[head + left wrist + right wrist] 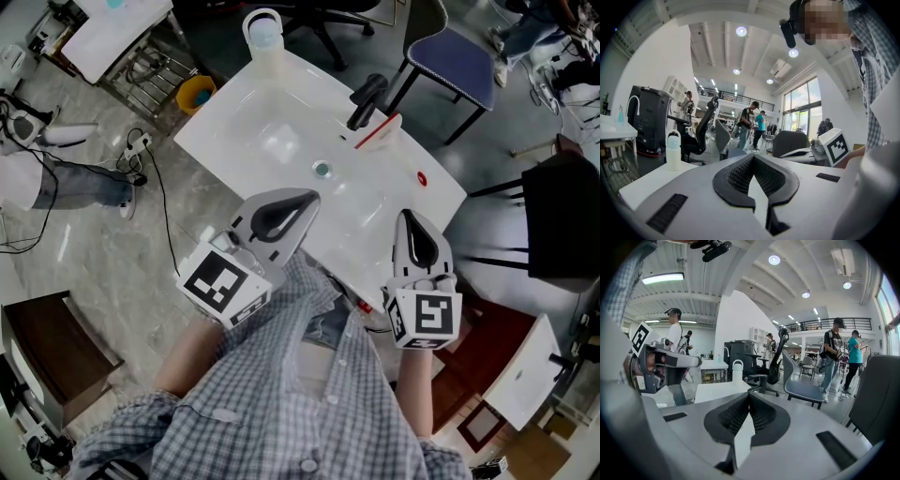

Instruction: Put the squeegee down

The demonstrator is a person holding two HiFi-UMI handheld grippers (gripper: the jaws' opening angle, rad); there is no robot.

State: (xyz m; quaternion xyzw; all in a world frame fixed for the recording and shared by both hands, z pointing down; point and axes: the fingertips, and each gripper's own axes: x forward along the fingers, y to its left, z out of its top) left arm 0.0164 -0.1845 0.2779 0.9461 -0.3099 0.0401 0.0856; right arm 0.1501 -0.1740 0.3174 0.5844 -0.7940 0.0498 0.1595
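Squeegee (368,105): black handle, red blade, resting on the far side of the white desk (281,141), well apart from both grippers.
Bottle (263,36): far corner of the desk.
Left gripper (307,198): closed, empty, over the near edge.
Right gripper (406,218): closed, empty, over the near edge.

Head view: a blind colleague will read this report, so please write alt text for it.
A squeegee lies on a white table. Nearer the person, the left hand-held gripper and the right hand-held gripper are both shut and empty.
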